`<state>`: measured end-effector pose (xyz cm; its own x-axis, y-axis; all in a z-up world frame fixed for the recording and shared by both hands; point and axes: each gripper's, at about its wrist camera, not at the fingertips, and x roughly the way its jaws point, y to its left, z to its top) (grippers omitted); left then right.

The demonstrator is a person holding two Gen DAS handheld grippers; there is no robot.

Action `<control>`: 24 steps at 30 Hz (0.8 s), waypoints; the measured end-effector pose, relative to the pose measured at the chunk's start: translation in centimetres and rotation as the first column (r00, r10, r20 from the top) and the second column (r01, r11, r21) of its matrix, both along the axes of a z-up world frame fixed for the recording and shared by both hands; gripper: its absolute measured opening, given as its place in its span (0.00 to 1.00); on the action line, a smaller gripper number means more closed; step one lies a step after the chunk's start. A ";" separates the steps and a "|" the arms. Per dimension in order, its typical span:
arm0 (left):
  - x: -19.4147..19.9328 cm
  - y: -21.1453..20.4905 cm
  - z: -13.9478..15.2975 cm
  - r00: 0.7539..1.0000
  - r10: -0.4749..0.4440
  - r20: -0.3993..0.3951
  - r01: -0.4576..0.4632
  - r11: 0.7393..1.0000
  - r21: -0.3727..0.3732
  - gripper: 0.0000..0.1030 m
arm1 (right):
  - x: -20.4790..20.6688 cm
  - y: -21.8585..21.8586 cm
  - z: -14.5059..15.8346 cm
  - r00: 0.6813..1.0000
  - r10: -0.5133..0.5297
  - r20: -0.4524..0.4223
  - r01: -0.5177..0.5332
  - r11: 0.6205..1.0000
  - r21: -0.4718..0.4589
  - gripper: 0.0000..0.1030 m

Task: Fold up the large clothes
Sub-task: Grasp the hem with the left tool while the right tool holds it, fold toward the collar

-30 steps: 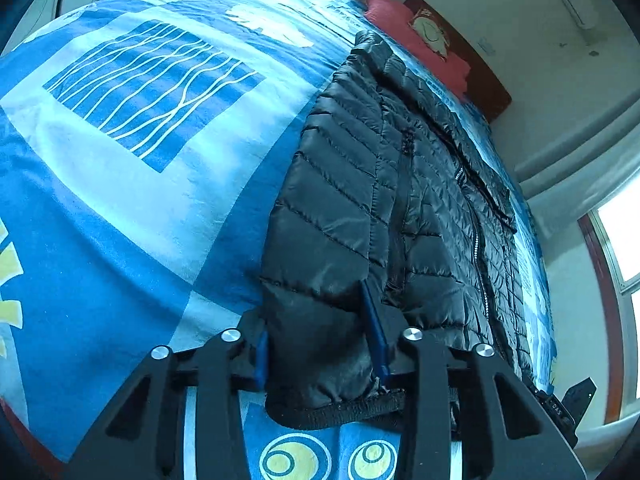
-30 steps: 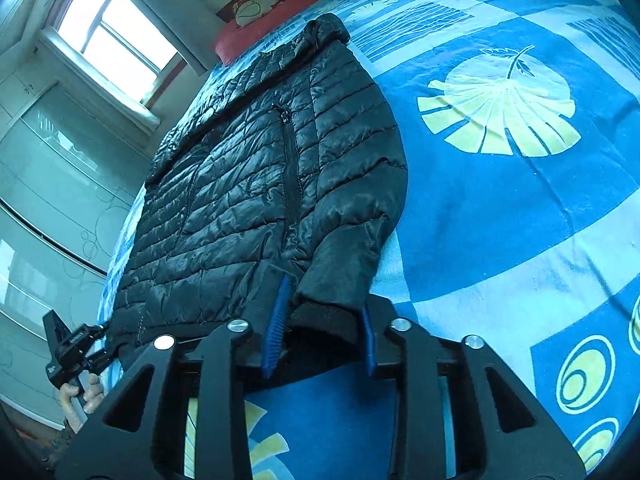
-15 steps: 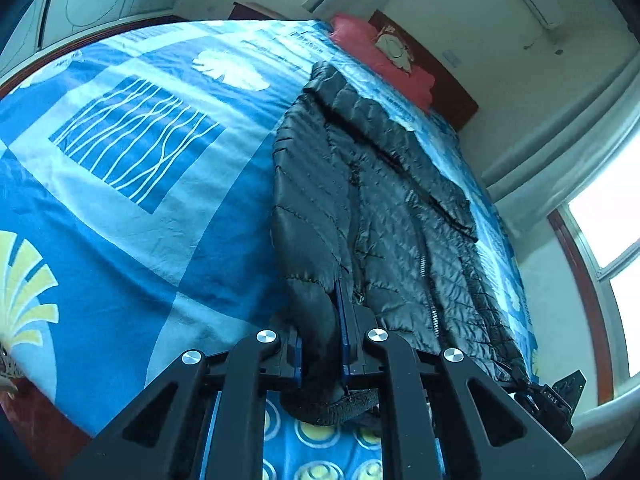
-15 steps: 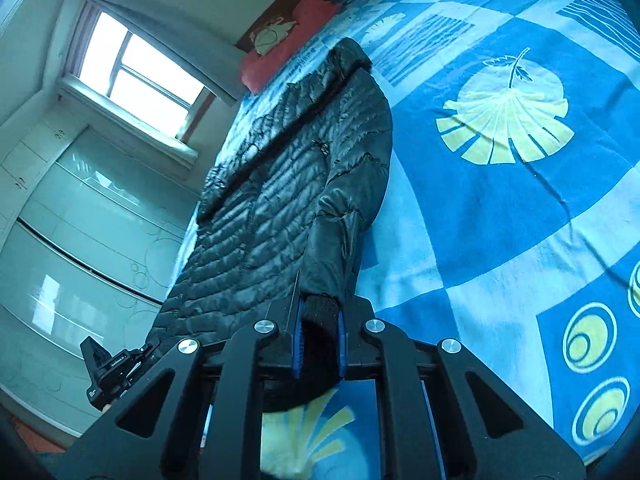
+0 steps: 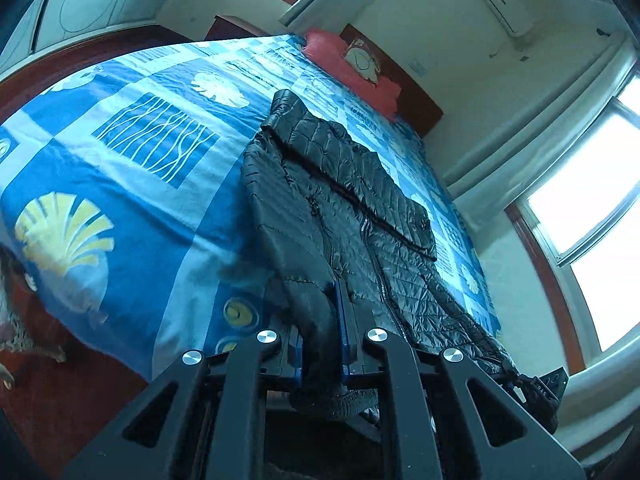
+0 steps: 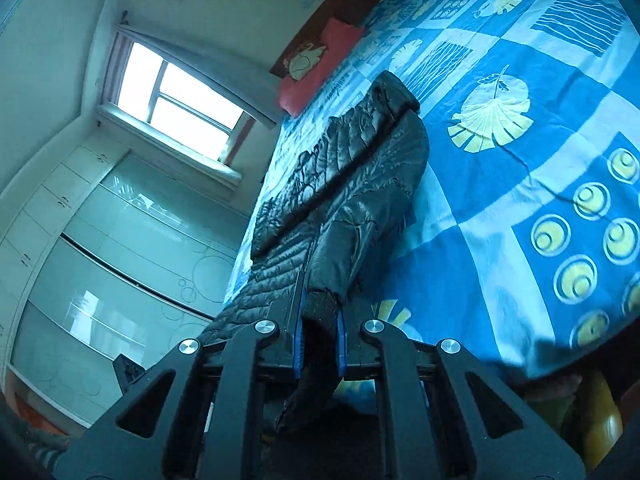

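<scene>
A black quilted puffer jacket (image 5: 352, 208) lies lengthwise on a bed with a blue patterned sheet (image 5: 132, 216), its collar toward the pillows. My left gripper (image 5: 320, 344) is shut on the ribbed cuff end of one sleeve, lifted off the sheet at the jacket's near left side. In the right wrist view the same jacket (image 6: 360, 184) runs away from me, and my right gripper (image 6: 318, 340) is shut on the dark knit cuff of the other sleeve, raised above the sheet (image 6: 520, 184). The other gripper (image 5: 548, 388) shows at the jacket's far hem corner.
A red pillow (image 5: 352, 68) and dark headboard sit at the far end of the bed. Windows (image 5: 592, 248) and glass wardrobe doors (image 6: 120, 248) line the walls. Red-brown floor (image 5: 60, 396) shows below the bed's near edge.
Both grippers closed on the sleeve cuffs and lifted them up and back from the sheet. The views now tilt higher, showing more of the room.
</scene>
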<state>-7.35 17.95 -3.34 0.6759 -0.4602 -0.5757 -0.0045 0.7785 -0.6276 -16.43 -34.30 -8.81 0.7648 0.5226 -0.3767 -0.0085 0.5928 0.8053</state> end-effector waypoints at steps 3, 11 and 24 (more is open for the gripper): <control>-2.0 0.9 0.0 0.999 0.024 -0.021 -0.025 0.999 -0.041 0.12 | -2.1 0.0 0.4 1.000 -0.004 0.022 0.004 1.000 0.013 0.11; -4.0 0.8 2.4 0.998 0.025 0.050 -0.025 1.000 0.005 0.12 | -4.0 -0.4 2.1 0.996 -0.013 0.087 0.010 0.999 0.039 0.11; 4.4 0.8 3.9 0.993 -0.037 0.110 0.040 0.999 -0.018 0.12 | 5.5 -0.7 4.3 0.984 0.055 0.169 -0.078 0.988 0.137 0.11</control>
